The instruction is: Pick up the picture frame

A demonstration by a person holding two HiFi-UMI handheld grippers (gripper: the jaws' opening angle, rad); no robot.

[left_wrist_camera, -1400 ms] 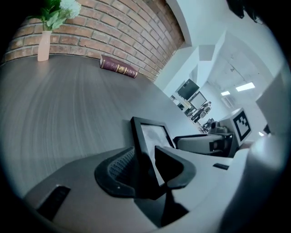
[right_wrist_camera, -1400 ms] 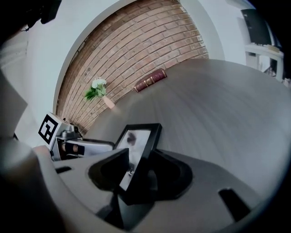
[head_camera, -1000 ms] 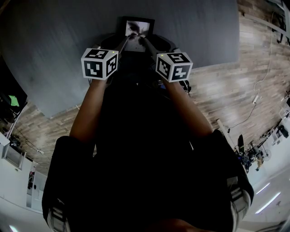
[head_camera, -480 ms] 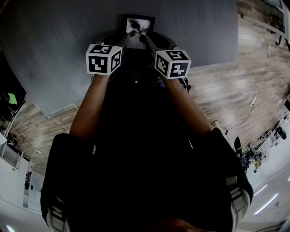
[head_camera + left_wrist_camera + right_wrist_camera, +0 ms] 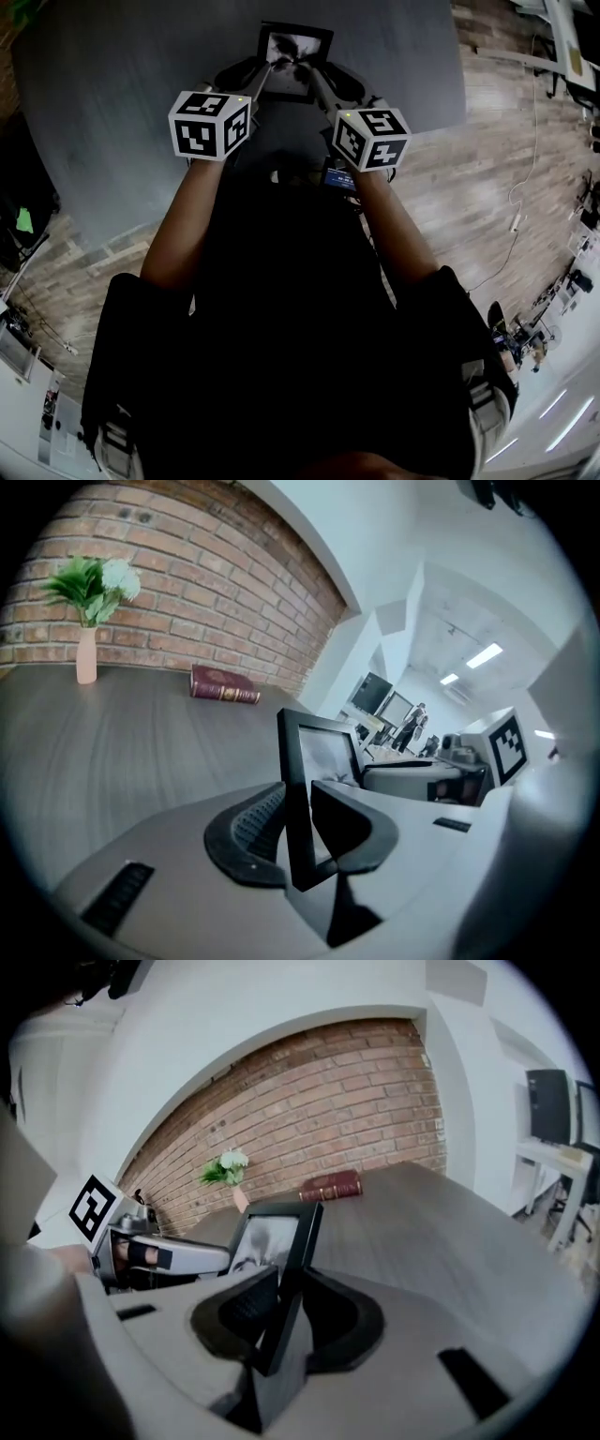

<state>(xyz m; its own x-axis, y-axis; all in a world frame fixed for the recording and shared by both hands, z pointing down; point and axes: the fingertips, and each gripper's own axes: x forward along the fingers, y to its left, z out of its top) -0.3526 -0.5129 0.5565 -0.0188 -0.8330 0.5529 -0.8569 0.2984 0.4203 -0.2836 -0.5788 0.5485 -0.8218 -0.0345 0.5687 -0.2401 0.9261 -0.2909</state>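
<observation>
A black picture frame [image 5: 293,58] with a dark photo hangs above the grey table [image 5: 112,94], held between both grippers. My left gripper [image 5: 262,80] clamps the frame's left edge. In the left gripper view that edge [image 5: 298,799] stands upright between the two dark pads of the left gripper [image 5: 300,832]. My right gripper [image 5: 317,82] grips the right edge. Its jaws are closing, with the frame [image 5: 281,1241] between the pads of the right gripper [image 5: 277,1316], and they touch it. Each view shows the other gripper across the frame.
At the table's far side, by a brick wall, lie a red book [image 5: 225,686] and a pink vase with flowers [image 5: 86,653]. Wooden floor [image 5: 469,187] lies right of the table. An office with screens lies beyond.
Both grippers have risen together with the frame between them. The frame looks slightly larger and higher in the head view, and the right jaws have drawn in on its edge.
</observation>
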